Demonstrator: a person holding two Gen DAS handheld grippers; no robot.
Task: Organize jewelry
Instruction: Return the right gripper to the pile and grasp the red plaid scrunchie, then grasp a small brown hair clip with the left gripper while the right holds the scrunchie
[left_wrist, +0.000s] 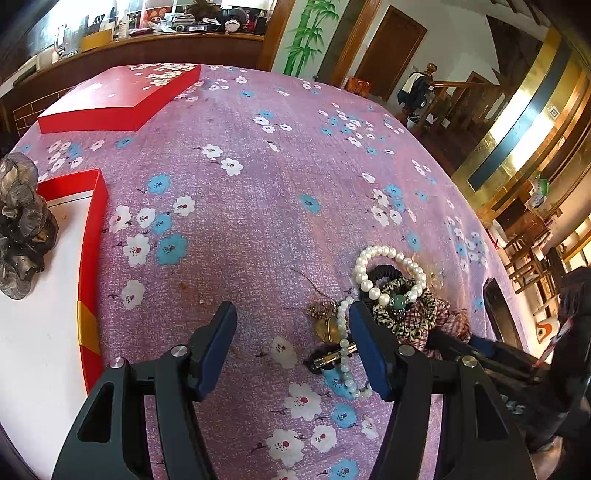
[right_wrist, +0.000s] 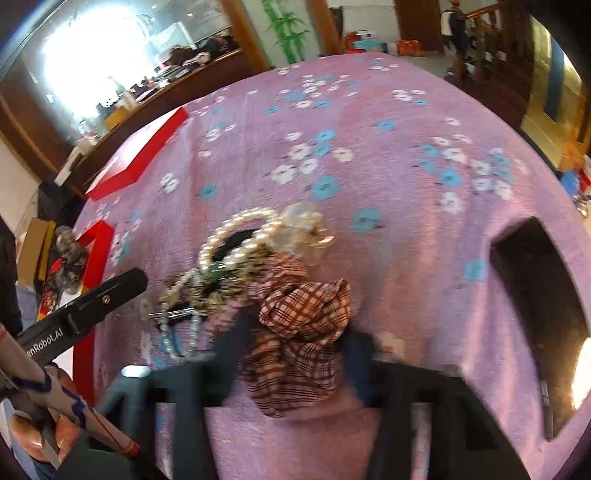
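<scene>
Left gripper (left_wrist: 291, 325) spread wide above pink floral tablecloth (left_wrist: 258, 177), beside jewelry pile (left_wrist: 391, 295). Right gripper (right_wrist: 295, 332) apparently closing around plaid scrunchie (right_wrist: 299, 332); blurred, grip unclear.

Open cloth (left_wrist: 258, 166) ahead of left gripper (left_wrist: 291, 343), free passage toward red box (left_wrist: 94, 236). Jewelry heap (left_wrist: 391, 295) crowds its right finger. Plaid scrunchie (right_wrist: 299, 332) fills right gripper (right_wrist: 295, 354); bare cloth beyond.

A pearl bracelet (left_wrist: 388, 273) lies atop a leopard scrunchie (left_wrist: 402, 314) beside a plaid scrunchie (right_wrist: 299, 332).
</scene>
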